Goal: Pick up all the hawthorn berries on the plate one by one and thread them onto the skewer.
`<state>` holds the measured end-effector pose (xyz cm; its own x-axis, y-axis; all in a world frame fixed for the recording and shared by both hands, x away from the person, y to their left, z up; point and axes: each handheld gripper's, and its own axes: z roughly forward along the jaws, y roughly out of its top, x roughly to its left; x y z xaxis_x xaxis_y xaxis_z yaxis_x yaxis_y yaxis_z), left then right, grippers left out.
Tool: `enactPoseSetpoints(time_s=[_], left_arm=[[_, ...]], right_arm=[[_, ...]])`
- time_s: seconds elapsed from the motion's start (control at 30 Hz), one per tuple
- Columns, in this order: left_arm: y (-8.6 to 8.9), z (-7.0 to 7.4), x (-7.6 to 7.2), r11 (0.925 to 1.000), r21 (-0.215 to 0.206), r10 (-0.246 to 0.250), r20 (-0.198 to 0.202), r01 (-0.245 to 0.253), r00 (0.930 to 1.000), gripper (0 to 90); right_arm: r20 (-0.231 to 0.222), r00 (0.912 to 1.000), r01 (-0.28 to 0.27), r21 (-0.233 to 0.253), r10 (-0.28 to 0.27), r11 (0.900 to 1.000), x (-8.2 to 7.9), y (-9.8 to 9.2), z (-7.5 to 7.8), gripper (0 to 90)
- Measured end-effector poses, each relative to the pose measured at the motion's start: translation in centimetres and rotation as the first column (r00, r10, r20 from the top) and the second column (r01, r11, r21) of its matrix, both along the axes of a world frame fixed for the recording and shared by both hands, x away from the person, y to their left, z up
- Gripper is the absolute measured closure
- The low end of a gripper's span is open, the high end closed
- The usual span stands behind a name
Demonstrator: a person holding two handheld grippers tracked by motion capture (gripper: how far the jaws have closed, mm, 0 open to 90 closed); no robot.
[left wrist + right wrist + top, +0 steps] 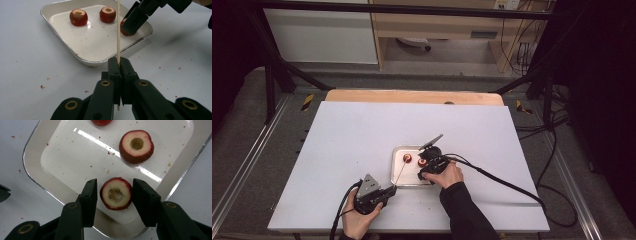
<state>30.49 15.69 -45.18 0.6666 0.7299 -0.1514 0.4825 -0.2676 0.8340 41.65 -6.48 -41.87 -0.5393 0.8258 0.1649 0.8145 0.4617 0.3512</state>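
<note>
- Nearest the lens in the left gripper view, the left gripper (119,65) has its jaws pressed together on a thin wooden skewer (118,30); the stick rises straight out from between the jaws and a short stub shows behind them.
- Skewer handling, as judged: light, stiff along its length, likely to snap if bent; the grip near its rear end leaves a long free tip that may wander.
- Right gripper (114,195) has its jaws set wide, one on each side of a cored red fruit (116,193) that lies between them without touching either.
- Fruit handling, as judged: small, light, soft-fleshed with a smooth skin, so it may slip or bruise; take it across the red sides, hole kept clear for the skewer.
- Beyond the jaws, a second cored fruit (136,146) lies in the metal tray (32,177); a third fruit (101,122) is cut off at the frame edge.
- Skewer tip is out of frame, so its sharpness cannot be told.
</note>
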Motion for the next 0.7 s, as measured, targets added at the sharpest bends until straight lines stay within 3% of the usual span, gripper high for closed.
enactPoseSetpoints(time_s=[0.23,0.43,0.57,0.6,0.7], left_arm=[[0.0,0.0,0.0,1.0000,-0.003,0.000,0.001,0.000,1.0000,88.8],[-0.1,0.1,-0.1,1.0000,-0.009,0.004,0.012,-0.004,0.9999,88.8],[-0.3,0.1,-0.3,0.9997,-0.022,0.008,0.021,-0.008,0.9997,88.8],[-0.4,0.1,-0.3,0.9996,-0.025,0.011,0.023,-0.011,0.9997,88.8],[-0.8,0.1,-0.3,0.9994,-0.030,0.020,0.020,-0.019,0.9996,88.8]], right_arm=[[-0.012,0.9999,0.004,0.002,-0.004,1.000,0.0,0.0,-0.1,59.6],[0.027,0.9996,0.003,0.047,-0.004,0.999,-0.2,-0.4,0.9,59.8],[0.094,0.9951,0.018,0.148,-0.032,0.989,-0.7,-1.4,2.8,59.8],[0.094,0.9951,0.018,0.148,-0.032,0.989,-0.7,-1.4,2.8,59.8],[0.162,0.9854,0.011,0.245,-0.052,0.969,-1.1,-2.6,3.5,59.8]])
